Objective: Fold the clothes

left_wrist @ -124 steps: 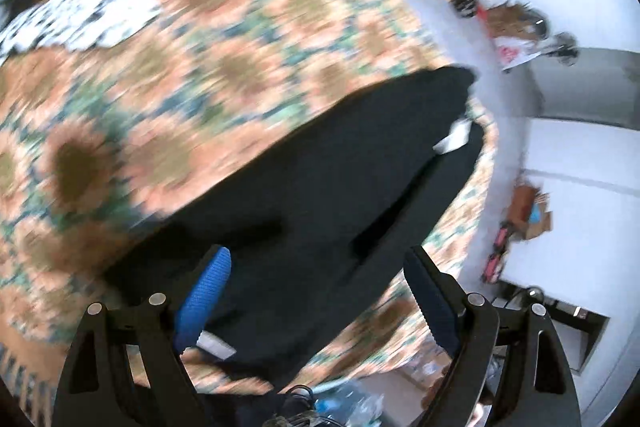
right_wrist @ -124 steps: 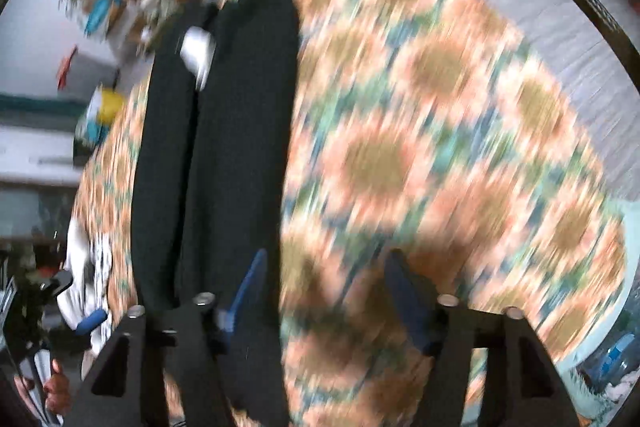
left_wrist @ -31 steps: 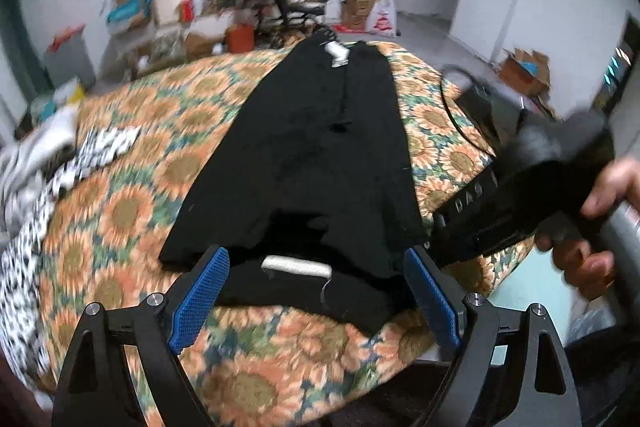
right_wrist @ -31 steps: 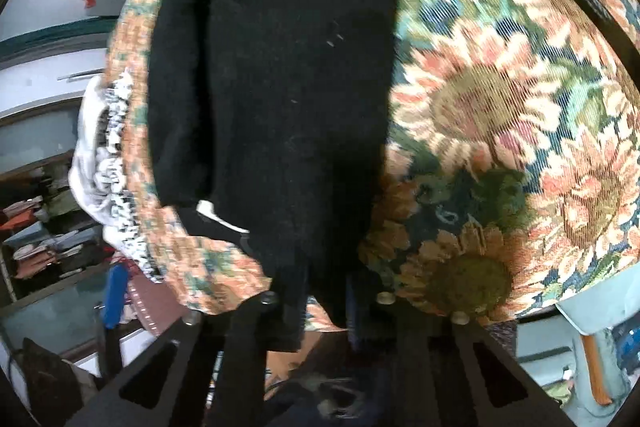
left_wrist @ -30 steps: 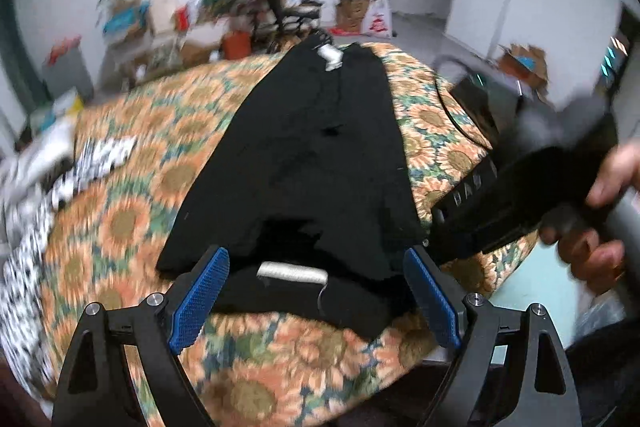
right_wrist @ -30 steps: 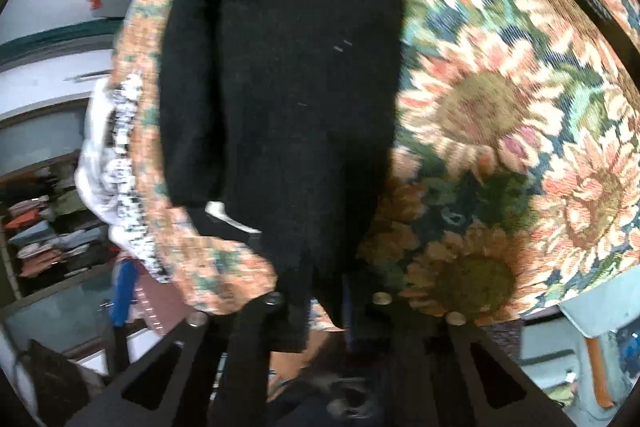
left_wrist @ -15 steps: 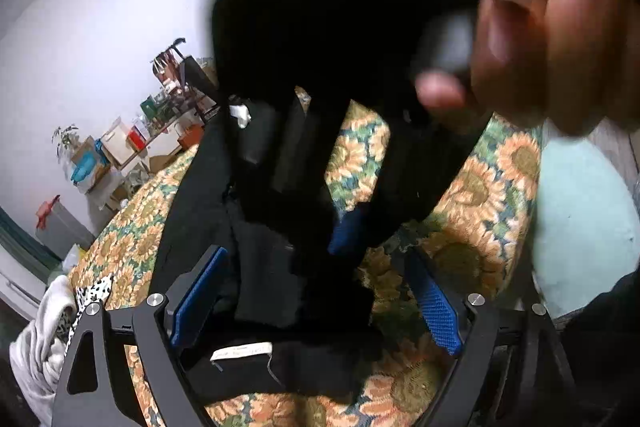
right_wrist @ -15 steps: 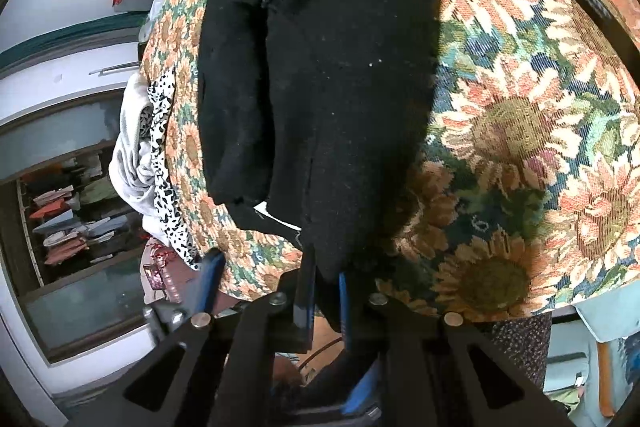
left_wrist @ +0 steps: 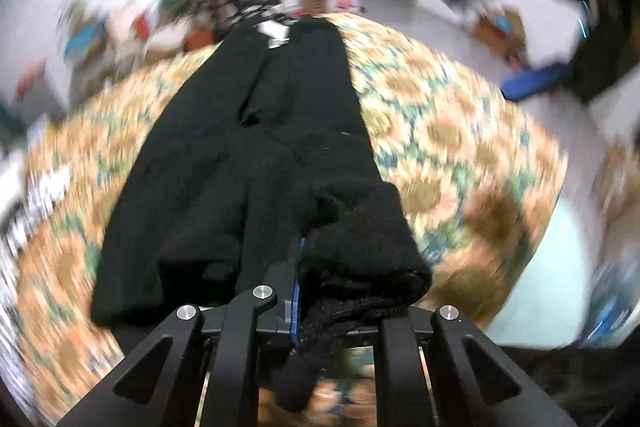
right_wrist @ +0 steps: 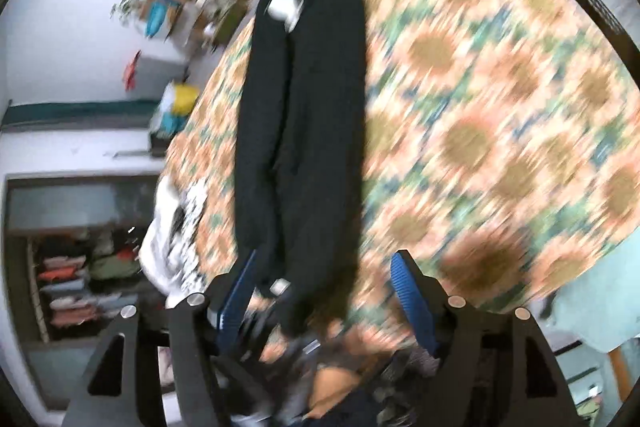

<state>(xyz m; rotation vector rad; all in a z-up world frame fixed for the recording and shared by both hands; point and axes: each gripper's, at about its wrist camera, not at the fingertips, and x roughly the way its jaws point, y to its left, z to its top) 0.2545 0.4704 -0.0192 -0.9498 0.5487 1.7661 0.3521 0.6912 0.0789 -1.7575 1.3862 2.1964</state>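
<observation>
Pinching bunched near end of black garment (left_wrist: pixel 256 131) in my left tongs (left_wrist: pixel 298 283), jaws pressed together on cloth. Garment lying lengthwise on sunflower bedspread (left_wrist: pixel 460 131), long axis running straight away from me toward far edge, white label (left_wrist: pixel 276 31) at far end. My right tongs (right_wrist: pixel 324 291) hovering spread, holding nothing, near end of garment lying between pads at near edge. Left hand being nearer, judging near end wants carrying along long axis toward far end.

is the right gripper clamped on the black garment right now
No, the right gripper is open, its blue pads spread wide with the black garment lying between them.
</observation>
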